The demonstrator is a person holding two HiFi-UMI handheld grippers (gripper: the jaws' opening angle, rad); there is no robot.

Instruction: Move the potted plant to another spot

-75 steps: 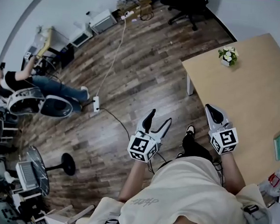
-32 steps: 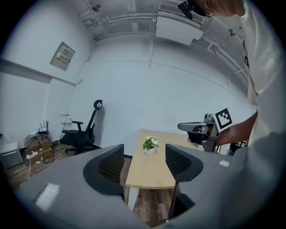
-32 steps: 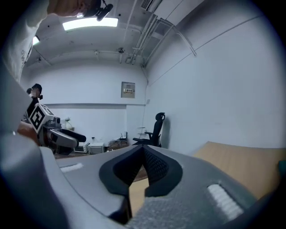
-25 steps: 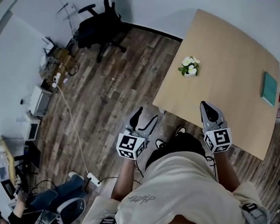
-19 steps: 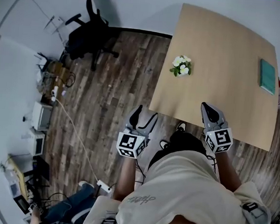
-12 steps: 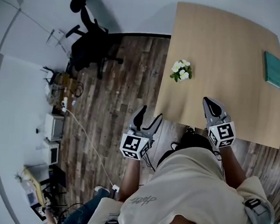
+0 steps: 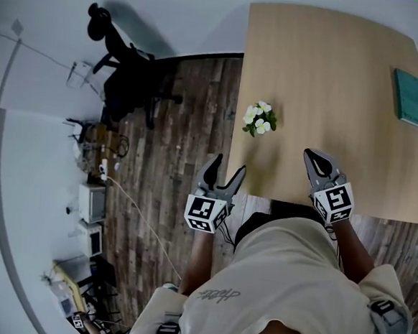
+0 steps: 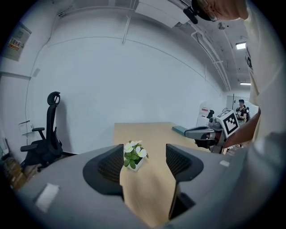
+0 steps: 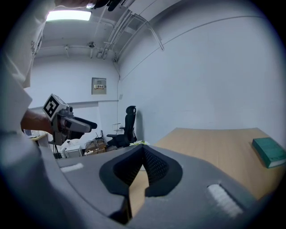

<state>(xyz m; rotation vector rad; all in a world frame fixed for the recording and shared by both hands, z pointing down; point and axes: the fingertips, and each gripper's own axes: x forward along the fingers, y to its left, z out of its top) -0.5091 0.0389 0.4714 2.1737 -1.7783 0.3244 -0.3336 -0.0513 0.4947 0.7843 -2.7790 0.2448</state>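
The potted plant [image 7: 258,119], white flowers and green leaves in a small white pot, stands near the left edge of the wooden table [image 7: 332,71]. My left gripper [image 7: 227,165] hovers at the table's near left corner, short of the plant, jaws open and empty. In the left gripper view the plant [image 8: 134,154] shows ahead between the open jaws of my left gripper [image 8: 144,157]. My right gripper [image 7: 313,156] hangs over the table's near edge, to the right of the plant. Its jaws meet at the tips of my right gripper [image 9: 143,150], with nothing held.
A teal book [image 7: 409,98] lies at the table's far right. A black office chair [image 7: 129,77] stands on the wood floor to the left, by the wall. Boxes, cables and devices [image 7: 91,204] sit along the left wall.
The person has stepped up to the table. Both grippers have come to its near edge, and the plant now lies just ahead of the left gripper. Jaws look unchanged.
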